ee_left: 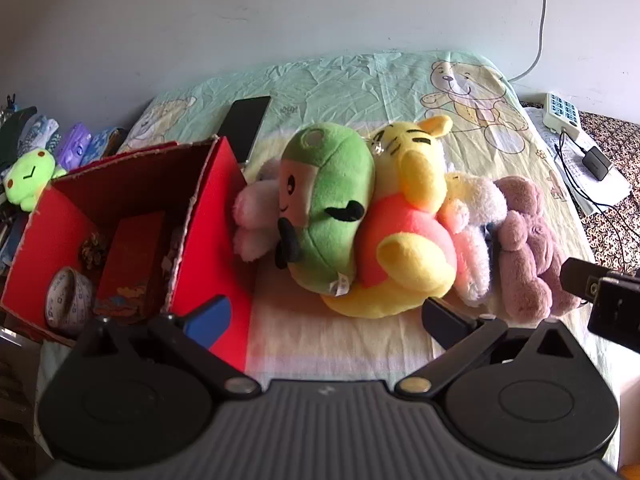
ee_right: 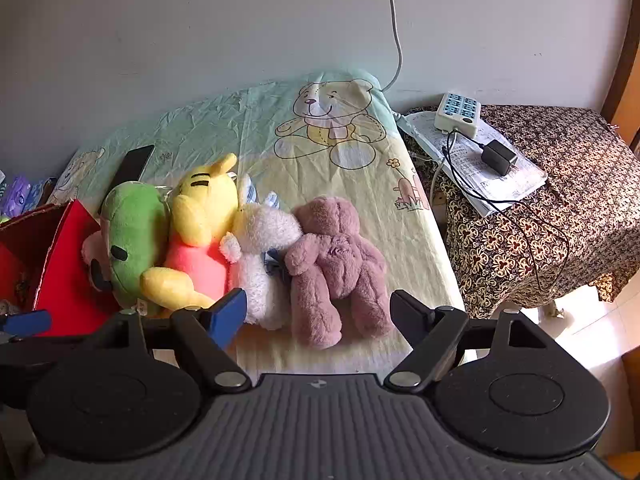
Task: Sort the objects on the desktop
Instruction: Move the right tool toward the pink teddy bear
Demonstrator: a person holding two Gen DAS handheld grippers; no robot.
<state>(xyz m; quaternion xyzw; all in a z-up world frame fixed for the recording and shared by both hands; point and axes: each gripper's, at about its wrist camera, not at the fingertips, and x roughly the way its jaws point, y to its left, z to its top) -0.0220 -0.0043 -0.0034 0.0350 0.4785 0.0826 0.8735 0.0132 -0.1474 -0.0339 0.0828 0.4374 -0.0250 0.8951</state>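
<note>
Left wrist view: the left claw hangs open and empty above the near edge of the table, which is draped in a pale cartoon-bear cloth. Its blue-padded finger lies over the right wall of an open red cardboard box at the table's left end. Inside the box are a rolled tape measure, a small red carton and a pine cone. Packed in a row just right of the box lie the plush toys: a green-hooded plush against a white one that touches the box wall, then a yellow tiger in a pink shirt, a white bunny and a mauve teddy bear, each pressed against the next. A dark phone lies behind the box. A lime-green frog plush sits off the table at far left. The tip of the right claw enters at the right edge.

Right wrist view: the right claw is also spread wide with nothing between its fingers, poised over the near edge in front of the mauve teddy bear and the white bunny. The yellow tiger and green-hooded plush lie further left beside the red box. To the right, on a brown patterned cloth, rest a white power strip, a black charger and some papers.
</note>
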